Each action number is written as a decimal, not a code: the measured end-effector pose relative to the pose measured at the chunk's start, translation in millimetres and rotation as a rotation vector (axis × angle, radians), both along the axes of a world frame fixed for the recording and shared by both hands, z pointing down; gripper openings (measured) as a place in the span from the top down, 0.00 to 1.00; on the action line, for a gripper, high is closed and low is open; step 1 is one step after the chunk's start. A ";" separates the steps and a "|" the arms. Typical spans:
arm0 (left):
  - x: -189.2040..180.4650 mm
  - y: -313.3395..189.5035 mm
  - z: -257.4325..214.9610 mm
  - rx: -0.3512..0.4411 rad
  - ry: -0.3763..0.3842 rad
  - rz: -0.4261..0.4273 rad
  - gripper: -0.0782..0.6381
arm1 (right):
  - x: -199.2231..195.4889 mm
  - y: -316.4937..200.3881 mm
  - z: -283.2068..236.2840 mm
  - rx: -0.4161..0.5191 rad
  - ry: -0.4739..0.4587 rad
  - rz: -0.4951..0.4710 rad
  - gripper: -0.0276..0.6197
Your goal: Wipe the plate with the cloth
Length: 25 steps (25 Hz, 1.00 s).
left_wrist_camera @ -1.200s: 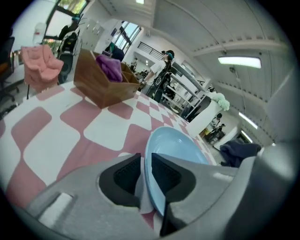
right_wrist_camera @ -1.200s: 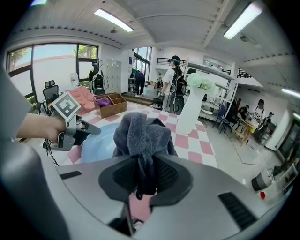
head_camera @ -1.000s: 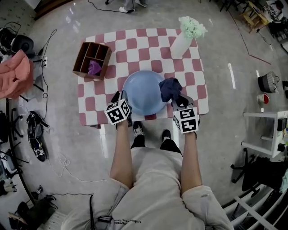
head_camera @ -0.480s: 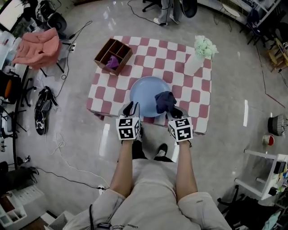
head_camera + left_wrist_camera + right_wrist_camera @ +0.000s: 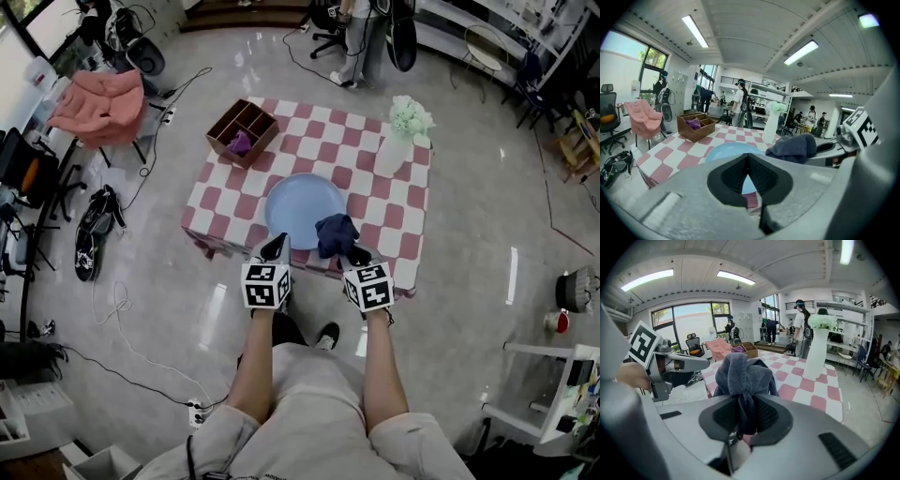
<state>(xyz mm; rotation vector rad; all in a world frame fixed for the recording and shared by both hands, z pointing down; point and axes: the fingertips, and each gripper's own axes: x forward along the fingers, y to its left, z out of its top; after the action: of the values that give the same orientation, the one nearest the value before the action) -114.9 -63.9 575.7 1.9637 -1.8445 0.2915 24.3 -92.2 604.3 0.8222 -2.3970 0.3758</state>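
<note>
A pale blue plate lies on the red-and-white checked table. Just past the plate's near right rim hangs a dark blue cloth, bunched up, with my right gripper shut on it. In the right gripper view the cloth rises out of the closed jaws of the right gripper. My left gripper is at the plate's near edge, shut and holding nothing. In the left gripper view its tips meet in front of the plate, with the cloth to the right.
A wooden divided box with a purple rag stands at the table's far left corner. A white vase of pale flowers stands at the far right. Chairs, shoes, cables and a pink garment surround the table; people stand beyond it.
Both grippers have drawn back toward the table's near edge, the right one still holding the cloth, which has come off the plate's right side. The head view now takes in more floor.
</note>
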 end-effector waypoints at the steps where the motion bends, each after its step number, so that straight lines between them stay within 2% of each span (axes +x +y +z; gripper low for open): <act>1: 4.6 0.3 -2.7 0.007 -0.011 0.005 0.88 | 3.0 1.3 -1.0 -0.001 -0.010 0.000 0.86; 7: 20.1 8.1 -14.2 0.040 -0.046 0.033 0.88 | 14.8 1.3 5.0 -0.009 -0.021 -0.009 0.86; 13: 12.4 17.5 -9.6 -0.001 -0.049 0.042 0.88 | 11.1 3.8 -0.8 -0.022 -0.061 -0.023 0.87; 19: 15.0 15.6 -14.0 0.003 -0.089 0.043 0.88 | 2.4 6.9 -7.5 -0.004 -0.059 -0.060 0.87; 25: 15.0 21.4 -16.3 -0.006 -0.079 0.031 0.88 | -1.3 11.8 -7.8 -0.011 -0.064 -0.076 0.87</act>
<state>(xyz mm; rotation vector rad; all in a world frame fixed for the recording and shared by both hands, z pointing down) -99.9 -42.6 559.4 2.0052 -1.8601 0.3891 23.0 -80.4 596.4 0.7214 -2.4749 0.3894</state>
